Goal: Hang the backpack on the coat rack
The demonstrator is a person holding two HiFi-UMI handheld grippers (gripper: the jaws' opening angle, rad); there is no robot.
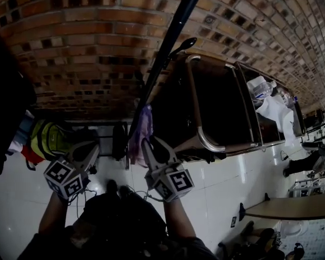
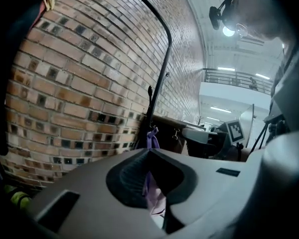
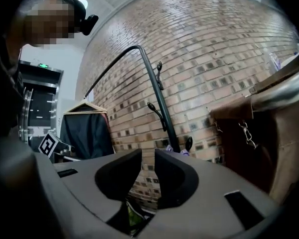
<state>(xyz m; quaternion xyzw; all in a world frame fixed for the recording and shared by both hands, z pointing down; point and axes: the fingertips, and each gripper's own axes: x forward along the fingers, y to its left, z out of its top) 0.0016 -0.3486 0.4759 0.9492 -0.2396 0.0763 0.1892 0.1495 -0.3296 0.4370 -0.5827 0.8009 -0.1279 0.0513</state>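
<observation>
Head view: the purple backpack [image 1: 142,134] hangs against the black pole of the coat rack [image 1: 168,42], low on the pole and just above the floor tiles [image 1: 21,210]. Its top loop sits at a lower hook, as the left gripper view confirms [image 2: 152,136]. In the right gripper view only small purple edges show beside the pole, near the lowest hook [image 3: 188,143].

Left gripper [image 1: 89,150]: positioned to the left of the backpack, apart from it, pointing toward the rack. Its own view [image 2: 148,153] shows the jaw tips pressed together with nothing clamped between them. Purple fabric and white floor are visible through the slit behind the tips.

Right gripper [image 1: 154,148]: positioned just below and beside the backpack's lower end. Its own view [image 3: 148,156] shows the jaws a narrow gap apart, empty, with brick visible between them.

Surroundings: a brick wall [image 1: 86,37] stands behind the rack. A brown unit with a metal tube frame [image 1: 197,118] stands to the right of the pole. A dark garment on a wooden hanger [image 3: 84,128] hangs to the left, and a yellow-green bag [image 1: 49,140] lies beneath it.
</observation>
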